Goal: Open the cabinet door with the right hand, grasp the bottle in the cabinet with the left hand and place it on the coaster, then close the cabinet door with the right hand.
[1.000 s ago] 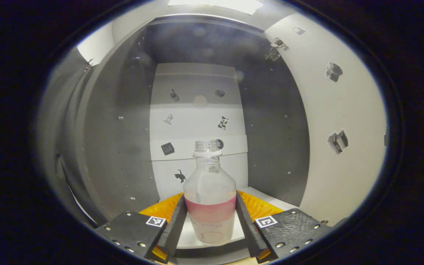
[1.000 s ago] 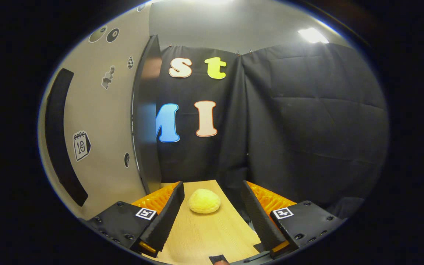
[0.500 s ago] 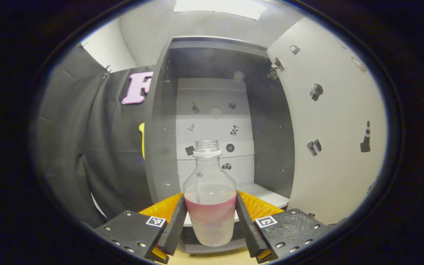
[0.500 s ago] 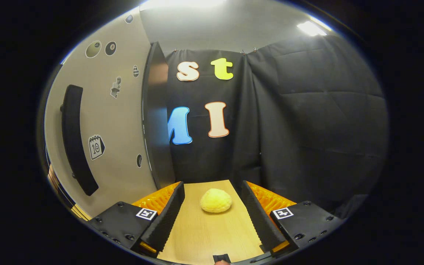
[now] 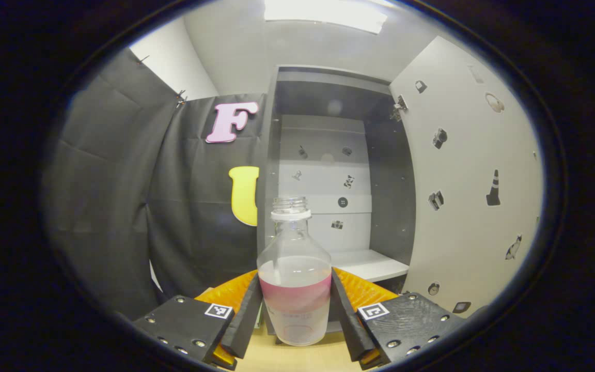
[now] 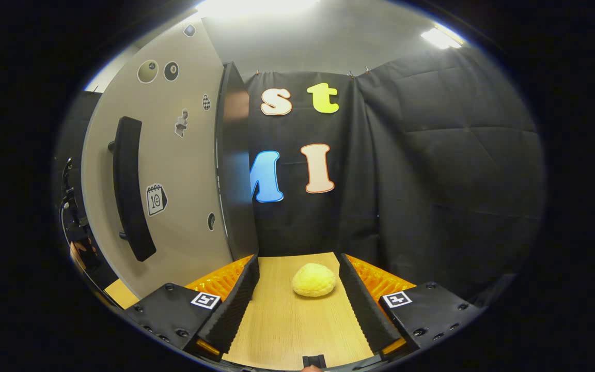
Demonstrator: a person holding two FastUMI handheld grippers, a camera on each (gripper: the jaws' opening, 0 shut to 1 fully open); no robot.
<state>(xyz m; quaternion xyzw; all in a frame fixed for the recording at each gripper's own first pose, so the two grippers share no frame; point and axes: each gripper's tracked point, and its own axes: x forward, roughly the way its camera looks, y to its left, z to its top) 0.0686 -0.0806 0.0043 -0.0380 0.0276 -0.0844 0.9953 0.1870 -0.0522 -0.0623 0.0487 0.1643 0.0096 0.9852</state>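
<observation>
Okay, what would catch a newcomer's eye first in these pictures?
Probably the clear bottle with a pink band, clamped between the left gripper fingers in front of the open cabinet. Next, the yellow bun-like lump on the wooden table, lying ahead of the open right gripper.

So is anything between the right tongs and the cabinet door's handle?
Nothing visible: the right tongs stand open over the wooden tabletop, and the door handle is off to their left, unobstructed.

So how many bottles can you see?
1. The bottle is clear with a pink band, held upright between the left gripper jaws, in front of the open cabinet. Another could be hidden where the cabinet's lower part is blocked from sight.
</observation>
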